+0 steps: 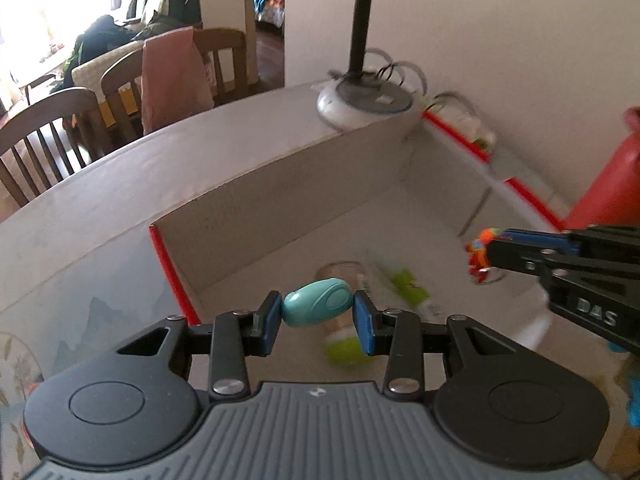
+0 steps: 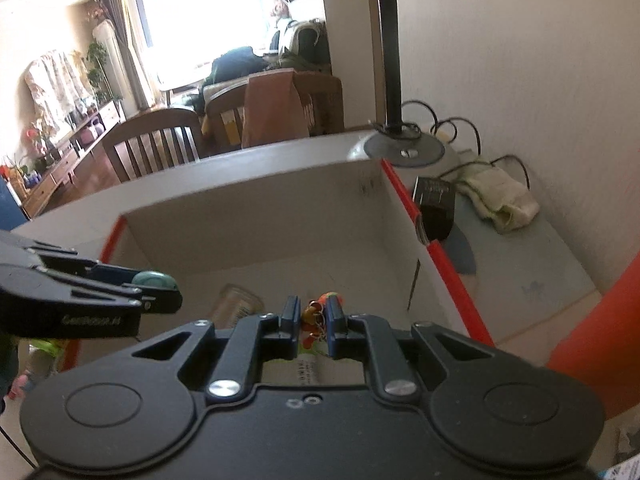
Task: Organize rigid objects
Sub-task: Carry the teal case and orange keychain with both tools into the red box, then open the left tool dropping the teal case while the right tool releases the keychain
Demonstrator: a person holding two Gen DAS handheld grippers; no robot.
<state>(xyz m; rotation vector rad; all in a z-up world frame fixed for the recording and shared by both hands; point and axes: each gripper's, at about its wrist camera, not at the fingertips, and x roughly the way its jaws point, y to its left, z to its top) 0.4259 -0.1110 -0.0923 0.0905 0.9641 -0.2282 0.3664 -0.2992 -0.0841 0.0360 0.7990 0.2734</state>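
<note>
left gripper point(image 1: 316, 318): blue pads closed on a teal oval point(image 1: 318, 307), gripped end to end and held over the near part of the box point(image 1: 280, 196). in the right wrist view the same gripper point(image 2: 160, 292) enters from the left with the teal oval point(image 2: 154, 280) at its tip.

right gripper point(image 2: 313, 320): jaws nearly together, pinching a small orange toy point(image 2: 316, 312) with metal rings, also over the box point(image 2: 248, 220). in the left wrist view this gripper point(image 1: 494, 250) reaches in from the right, the toy point(image 1: 478, 256) hanging at its tip.

box: white cardboard, red edges, open top, standing on the table point(image 1: 80, 208). on its floor lie a clear jar point(image 1: 342, 276) on its side and a green-labelled item point(image 1: 408, 288), both blurred.

beyond the box: round lamp base point(image 1: 364, 100) with a black neck, coiled wires beside it; a black adapter point(image 2: 434, 208) and a pale cloth point(image 2: 500, 200) to the right of the box.

far: wooden chairs point(image 1: 52, 128), a pink cloth point(image 1: 172, 76) draped over one, bright window behind.
</note>
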